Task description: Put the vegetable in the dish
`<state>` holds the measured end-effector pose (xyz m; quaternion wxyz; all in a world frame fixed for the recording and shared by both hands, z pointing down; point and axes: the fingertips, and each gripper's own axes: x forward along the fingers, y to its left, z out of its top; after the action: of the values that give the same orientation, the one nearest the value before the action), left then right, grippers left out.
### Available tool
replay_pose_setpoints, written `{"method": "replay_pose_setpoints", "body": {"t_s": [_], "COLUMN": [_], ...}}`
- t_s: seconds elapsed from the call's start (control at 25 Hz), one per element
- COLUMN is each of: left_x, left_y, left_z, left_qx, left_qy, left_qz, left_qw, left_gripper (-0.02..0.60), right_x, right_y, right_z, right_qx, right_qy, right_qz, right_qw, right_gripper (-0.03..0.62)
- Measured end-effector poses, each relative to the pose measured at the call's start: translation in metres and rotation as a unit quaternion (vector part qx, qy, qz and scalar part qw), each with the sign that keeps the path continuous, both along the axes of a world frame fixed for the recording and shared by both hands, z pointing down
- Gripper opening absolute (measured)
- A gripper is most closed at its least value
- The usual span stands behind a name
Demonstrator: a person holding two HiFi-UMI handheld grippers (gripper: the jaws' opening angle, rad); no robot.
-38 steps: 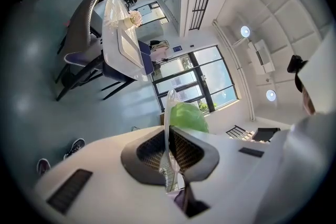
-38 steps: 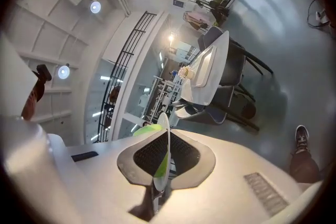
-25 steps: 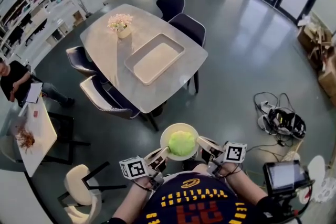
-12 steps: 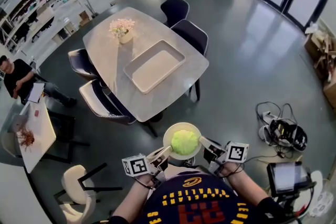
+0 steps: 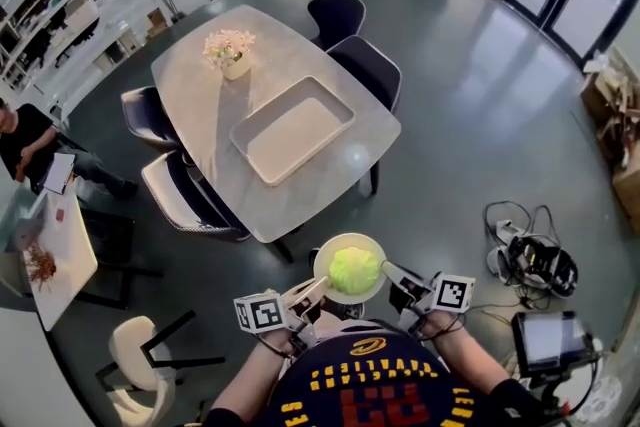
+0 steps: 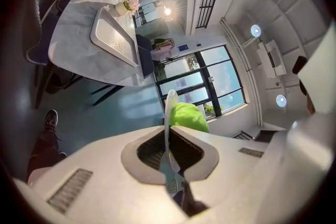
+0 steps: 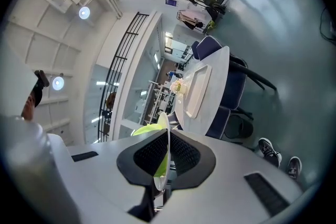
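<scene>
**Dish with vegetable held between two grippers, short of the table**

Head view: a pale round dish (image 5: 330, 247) carries a leafy green vegetable (image 5: 354, 270) at its centre. The left gripper (image 5: 318, 287) meets the dish's near-left rim and the right gripper (image 5: 390, 273) its near-right rim. The dish hangs over grey floor, near the closest corner of the grey table (image 5: 330, 180) but apart from it. On the table lie an empty rectangular tray (image 5: 290, 133) and a pot of flowers (image 5: 228, 50). Both forearms reach forward from the torso at the bottom edge and converge on the dish, marker cubes facing up.

Left gripper view: only here is the grip plain. The dish (image 6: 169, 107) appears edge-on as a thin upright line, pinched between the ribbed pads of the left gripper (image 6: 169, 147); the jaws are closed on its rim. The vegetable (image 6: 189, 117) bulges just beyond the jaws, to the right of the rim.

Right gripper view: the right gripper (image 7: 167, 157) likewise clamps the dish (image 7: 166, 128) edge-on, and the vegetable (image 7: 143, 130) shows to the left of the rim, just past the jaw tips. The tray and table stand well apart in the background.
</scene>
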<state>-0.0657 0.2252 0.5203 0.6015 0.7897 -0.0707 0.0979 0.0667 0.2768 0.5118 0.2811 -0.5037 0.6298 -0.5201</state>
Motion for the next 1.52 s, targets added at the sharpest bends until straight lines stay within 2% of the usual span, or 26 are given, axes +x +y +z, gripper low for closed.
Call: {"method": "replay_pose_setpoints", "body": {"t_s": [0.24, 0.52, 0.64, 0.8, 0.88, 1.08, 1.36, 1.52], "left_x": [0.030, 0.058, 0.067, 0.075, 0.074, 0.079, 0.091, 0.101], "left_y": [-0.051, -0.133, -0.166, -0.201, -0.217, -0.244, -0.274, -0.288], "left_z": [-0.003, -0.009, -0.010, -0.013, -0.010, -0.009, -0.002, 0.002], "left_qx": [0.006, 0.011, 0.016, 0.018, 0.016, 0.003, -0.003, -0.005], "left_qy": [0.010, 0.016, 0.010, 0.024, 0.017, 0.033, 0.024, 0.013], "left_qz": [0.018, 0.023, 0.025, 0.029, 0.025, 0.016, -0.005, -0.031], "left_qw": [0.9998, 0.9995, 0.9995, 0.9991, 0.9994, 0.9993, 0.9997, 0.9994], "left_gripper": [0.012, 0.012, 0.012, 0.012, 0.012, 0.012, 0.012, 0.012], "right_x": [0.027, 0.053, 0.062, 0.066, 0.067, 0.071, 0.084, 0.096], "right_y": [-0.047, -0.132, -0.164, -0.200, -0.217, -0.245, -0.280, -0.302], "right_z": [-0.001, -0.009, -0.011, -0.013, -0.013, -0.006, 0.000, 0.003], "right_qx": [0.002, 0.018, 0.021, 0.023, 0.020, 0.000, -0.009, -0.008], "right_qy": [-0.002, 0.018, 0.016, 0.016, 0.021, 0.020, 0.011, 0.009], "right_qz": [0.015, 0.011, 0.014, 0.014, 0.010, 0.004, -0.017, -0.048], "right_qw": [1.000, 1.000, 1.000, 1.000, 1.000, 1.000, 1.000, 0.999], "right_gripper": [0.015, 0.015, 0.015, 0.015, 0.015, 0.015, 0.015, 0.015]}}
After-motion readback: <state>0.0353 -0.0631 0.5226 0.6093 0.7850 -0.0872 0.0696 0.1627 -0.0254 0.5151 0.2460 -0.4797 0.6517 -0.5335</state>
